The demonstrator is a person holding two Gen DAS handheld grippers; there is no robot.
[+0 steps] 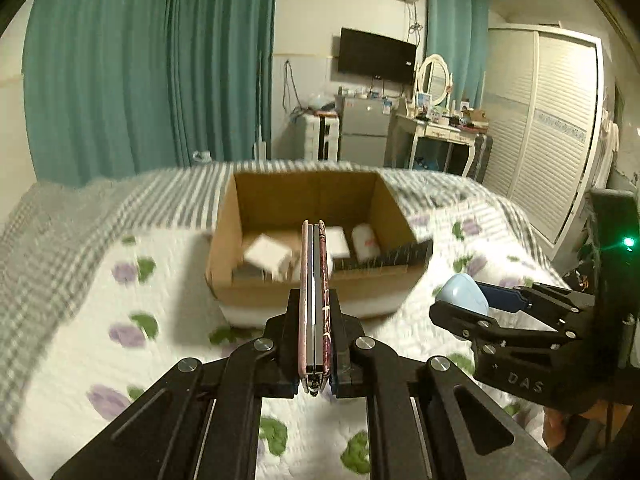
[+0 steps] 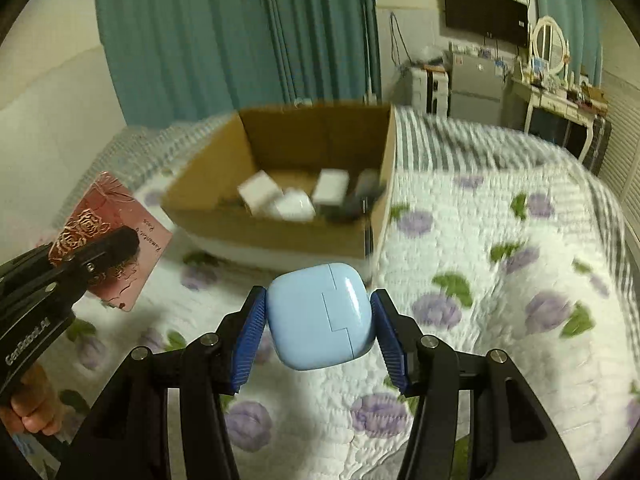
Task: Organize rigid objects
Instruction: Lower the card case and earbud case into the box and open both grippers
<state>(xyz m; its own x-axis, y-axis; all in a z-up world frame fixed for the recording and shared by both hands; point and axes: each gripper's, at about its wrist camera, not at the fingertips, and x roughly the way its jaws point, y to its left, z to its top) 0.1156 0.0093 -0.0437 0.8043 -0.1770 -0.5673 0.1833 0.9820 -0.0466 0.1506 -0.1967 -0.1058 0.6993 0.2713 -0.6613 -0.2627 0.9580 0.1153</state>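
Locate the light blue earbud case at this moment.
The light blue earbud case sits clamped in the right gripper, held above the floral quilt, short of the cardboard box.

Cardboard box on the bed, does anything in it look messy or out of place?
Somewhat. In the cardboard box, the white boxes lie tilted and jumbled rather than stacked, though blur hides detail. Both grippers hold items above the quilt: left gripper a pink case, right gripper a blue case.
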